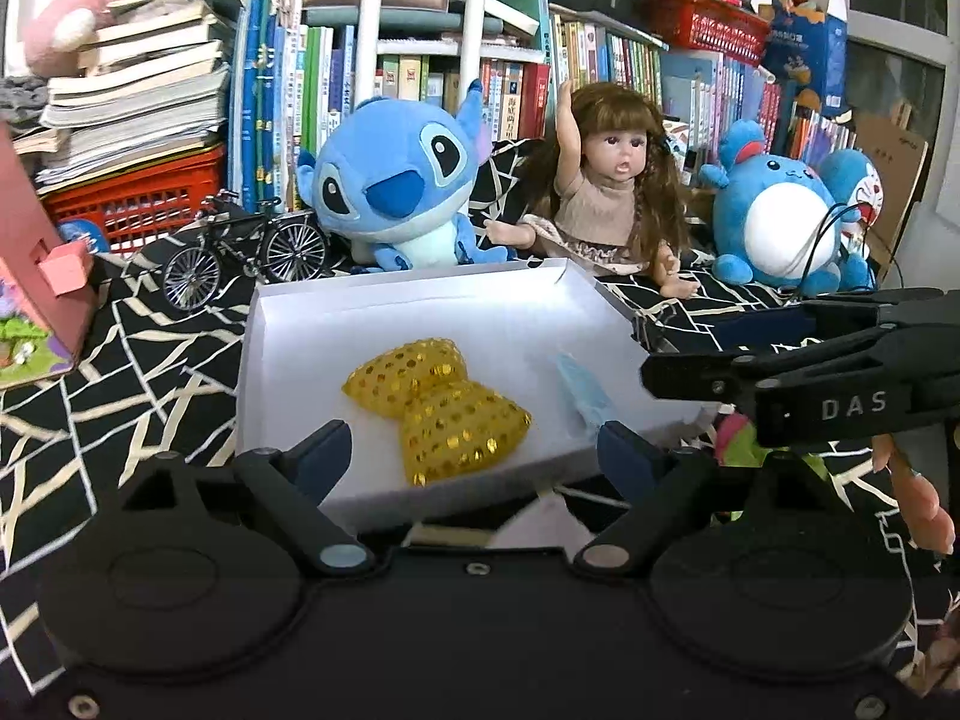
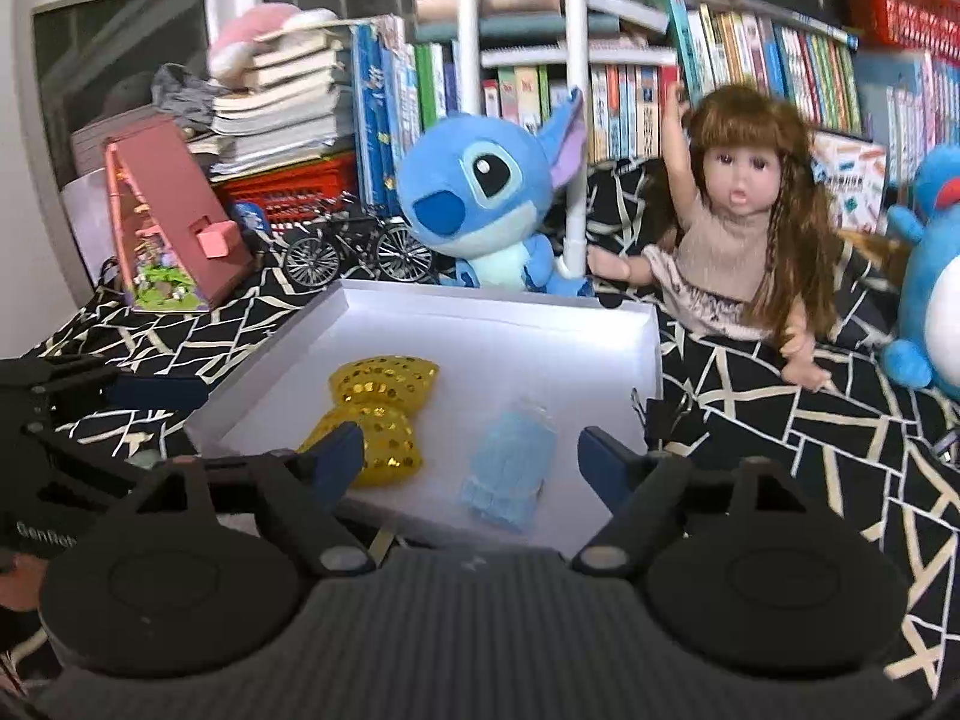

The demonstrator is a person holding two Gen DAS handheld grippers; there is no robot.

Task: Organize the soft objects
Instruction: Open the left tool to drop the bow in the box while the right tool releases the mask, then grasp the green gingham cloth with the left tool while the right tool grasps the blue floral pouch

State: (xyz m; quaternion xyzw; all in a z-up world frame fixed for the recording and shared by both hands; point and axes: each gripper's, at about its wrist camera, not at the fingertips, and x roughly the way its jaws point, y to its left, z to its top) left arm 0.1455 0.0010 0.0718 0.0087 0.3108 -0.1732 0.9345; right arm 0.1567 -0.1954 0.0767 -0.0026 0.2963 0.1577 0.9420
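A shallow white box (image 1: 288, 324) (image 2: 651, 354) sits on the black patterned cloth. Inside lie a yellow sequined bow (image 1: 438, 402) (image 2: 375, 414) and a pale blue soft piece (image 1: 579, 396) (image 2: 510, 474). My left gripper (image 1: 474, 456) hovers open over the box's near edge, with the bow lying free beyond its fingers. My right gripper (image 2: 471, 465) is open too, the blue piece lying loose between and beyond its fingertips. In the left wrist view the right gripper (image 1: 798, 360) reaches in from the right; in the right wrist view the left gripper (image 2: 78, 396) shows at the left.
Behind the box sit a blue plush (image 1: 399, 180) (image 2: 492, 192), a doll (image 1: 606, 180) (image 2: 744, 216) and a round blue plush (image 1: 780, 222) (image 2: 936, 276). A model bicycle (image 1: 246, 252) (image 2: 354, 252), a pink toy house (image 2: 174, 216), red baskets and bookshelves crowd the back.
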